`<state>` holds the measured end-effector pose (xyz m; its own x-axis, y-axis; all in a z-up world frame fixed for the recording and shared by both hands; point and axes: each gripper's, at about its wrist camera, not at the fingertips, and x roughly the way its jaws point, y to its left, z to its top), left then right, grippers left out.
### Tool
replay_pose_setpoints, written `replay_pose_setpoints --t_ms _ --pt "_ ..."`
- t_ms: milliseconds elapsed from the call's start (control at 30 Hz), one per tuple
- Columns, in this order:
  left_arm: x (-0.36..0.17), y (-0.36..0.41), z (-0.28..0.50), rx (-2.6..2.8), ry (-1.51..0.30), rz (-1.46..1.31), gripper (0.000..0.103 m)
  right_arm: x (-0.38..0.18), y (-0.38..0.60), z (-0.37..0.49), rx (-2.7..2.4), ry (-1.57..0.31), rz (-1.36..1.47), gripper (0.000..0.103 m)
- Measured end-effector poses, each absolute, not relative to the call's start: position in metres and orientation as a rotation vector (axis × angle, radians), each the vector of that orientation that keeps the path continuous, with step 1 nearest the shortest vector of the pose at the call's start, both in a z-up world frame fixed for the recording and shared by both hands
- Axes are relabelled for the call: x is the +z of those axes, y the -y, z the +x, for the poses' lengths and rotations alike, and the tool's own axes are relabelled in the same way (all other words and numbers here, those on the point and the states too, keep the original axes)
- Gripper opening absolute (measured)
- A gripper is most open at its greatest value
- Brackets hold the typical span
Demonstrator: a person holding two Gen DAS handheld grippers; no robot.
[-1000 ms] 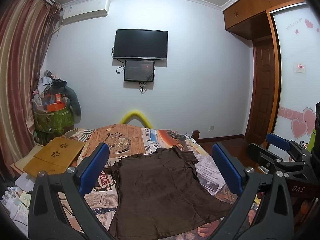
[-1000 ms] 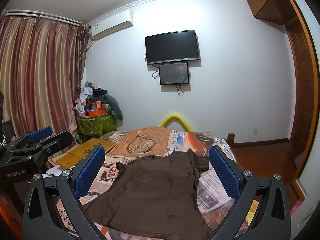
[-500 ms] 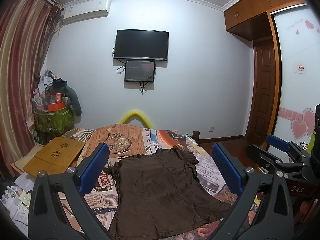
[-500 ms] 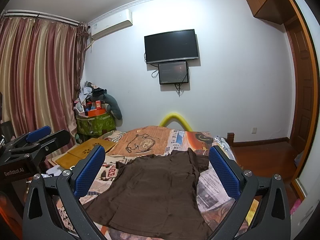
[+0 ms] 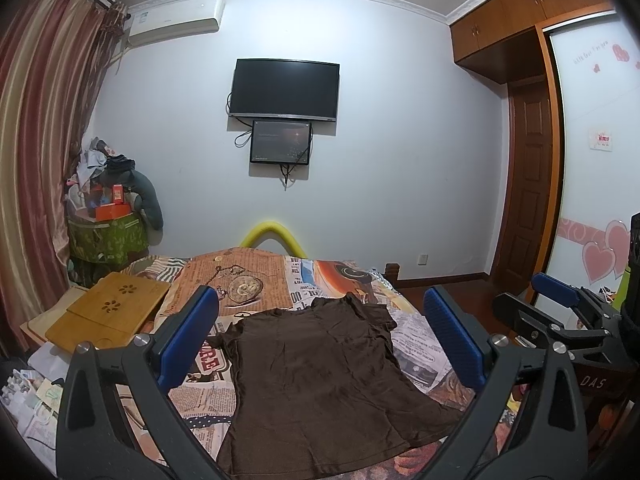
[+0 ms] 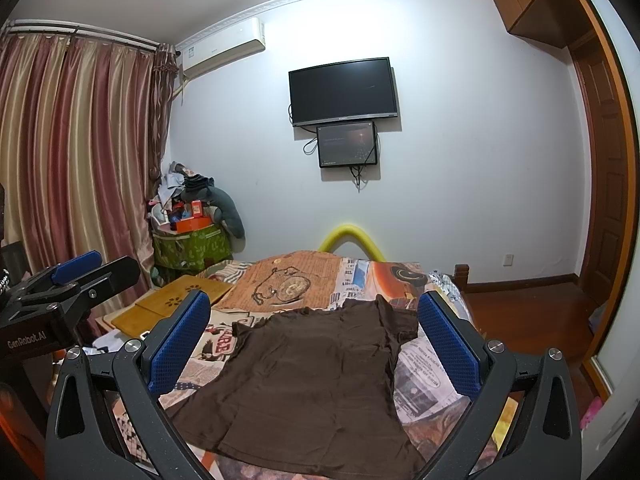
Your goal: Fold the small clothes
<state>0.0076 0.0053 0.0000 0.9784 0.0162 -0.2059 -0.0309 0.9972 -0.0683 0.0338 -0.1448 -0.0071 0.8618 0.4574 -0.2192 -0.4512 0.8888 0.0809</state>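
Shirt: I see the brown shirt (image 5: 320,376) spread flat on the bed (image 5: 256,280), collar toward the far wall.
Left hand-held gripper (image 5: 320,336): released, empty, above the shirt's hem.
Right hand-held gripper (image 6: 316,344): released, empty, likewise.
Risk: I judge thin cloth may bunch, or I pinch the bedcover too.

The shirt (image 5: 320,376) in front of me is soft, matt brown cloth, faintly creased, lying on a printed cotton-like bedcover (image 5: 256,280). My left gripper (image 5: 322,336) and right gripper (image 6: 314,338) have matt black plastic arms, shiny metal screws and blue rubbery pads (image 6: 180,344) with a fine rough grid. Left of the shirt sits a smooth pale wood tray (image 5: 108,316), and beyond it hang glossy satin curtains (image 6: 80,152).
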Motion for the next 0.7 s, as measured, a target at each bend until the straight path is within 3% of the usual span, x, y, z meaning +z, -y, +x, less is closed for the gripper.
replay_pose_setpoints --t_ms 700 --pt "-0.0041 -0.0089 0.012 0.028 -0.214 -0.081 0.103 -0.0094 0.1452 0.0365 0.474 -0.245 0.033 0.103"
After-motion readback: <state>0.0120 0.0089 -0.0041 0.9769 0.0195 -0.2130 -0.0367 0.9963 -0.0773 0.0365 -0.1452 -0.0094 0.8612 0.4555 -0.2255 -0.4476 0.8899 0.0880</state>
